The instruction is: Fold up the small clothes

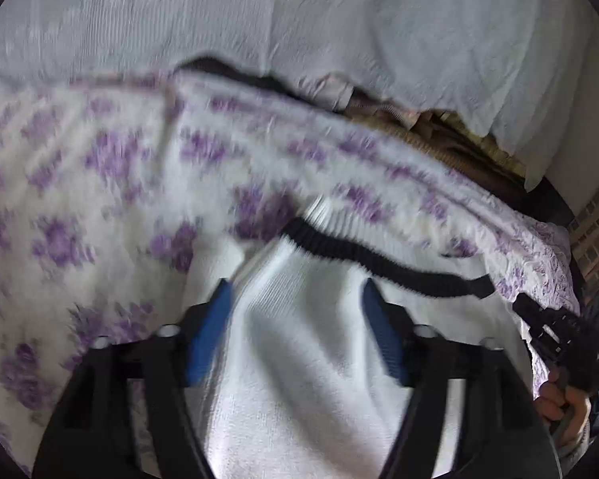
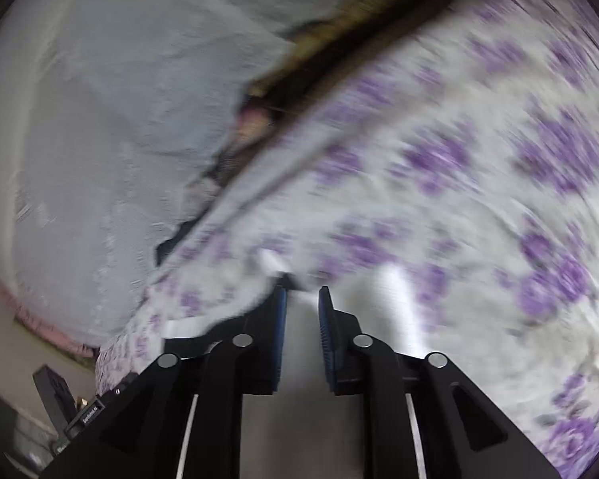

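A small white knit garment (image 1: 299,359) with a black ribbed band (image 1: 379,257) lies on a white sheet with purple flowers (image 1: 80,199). My left gripper (image 1: 297,299) is open, its blue pads either side of the white cloth, just above it. My right gripper (image 2: 302,299) has its jaws close together with white cloth (image 2: 299,335) between the pads; it holds the garment's edge near the sheet (image 2: 459,183). In the left wrist view the right gripper (image 1: 555,331) and the hand holding it sit at the band's right end. Both views are blurred by motion.
A pale blue-grey cover (image 1: 379,20) lies beyond the flowered sheet, with a dark gap and brownish fabric (image 1: 439,131) between them. In the right wrist view the floor and a dark object (image 2: 56,395) show at lower left.
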The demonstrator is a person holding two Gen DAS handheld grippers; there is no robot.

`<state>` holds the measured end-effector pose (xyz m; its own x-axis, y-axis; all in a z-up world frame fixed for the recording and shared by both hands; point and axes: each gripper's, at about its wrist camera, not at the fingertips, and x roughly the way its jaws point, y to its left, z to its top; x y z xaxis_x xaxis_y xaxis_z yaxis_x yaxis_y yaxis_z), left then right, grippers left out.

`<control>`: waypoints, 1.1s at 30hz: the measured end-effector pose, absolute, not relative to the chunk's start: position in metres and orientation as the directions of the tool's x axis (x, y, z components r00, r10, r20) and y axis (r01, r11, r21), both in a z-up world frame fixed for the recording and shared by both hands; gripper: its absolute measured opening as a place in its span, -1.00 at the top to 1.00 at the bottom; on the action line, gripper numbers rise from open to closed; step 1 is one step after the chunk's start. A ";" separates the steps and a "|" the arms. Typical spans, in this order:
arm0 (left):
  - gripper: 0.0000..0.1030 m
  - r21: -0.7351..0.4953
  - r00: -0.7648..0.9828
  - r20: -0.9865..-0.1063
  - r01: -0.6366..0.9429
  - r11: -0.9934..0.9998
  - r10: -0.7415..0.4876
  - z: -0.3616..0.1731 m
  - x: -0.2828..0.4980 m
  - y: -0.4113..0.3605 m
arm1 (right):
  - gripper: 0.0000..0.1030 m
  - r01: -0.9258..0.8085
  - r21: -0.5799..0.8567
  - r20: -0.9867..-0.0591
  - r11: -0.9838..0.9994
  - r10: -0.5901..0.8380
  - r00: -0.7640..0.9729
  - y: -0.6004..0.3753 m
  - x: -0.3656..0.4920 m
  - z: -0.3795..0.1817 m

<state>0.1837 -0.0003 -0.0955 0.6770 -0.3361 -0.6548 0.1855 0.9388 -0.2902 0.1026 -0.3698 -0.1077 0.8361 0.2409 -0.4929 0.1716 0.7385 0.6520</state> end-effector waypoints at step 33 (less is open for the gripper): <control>-0.91 -0.029 0.632 -0.768 0.126 0.992 -0.103 -0.125 0.115 -0.021 | 0.08 0.048 0.411 -0.604 0.910 0.233 0.763 -0.265 0.019 -0.117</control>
<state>0.1151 -0.0213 -0.1246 0.6319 -0.1026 -0.7682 0.1256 0.9917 -0.0290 0.0190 -0.2650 -0.1171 0.7626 0.2327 -0.6036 0.0476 0.9104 0.4110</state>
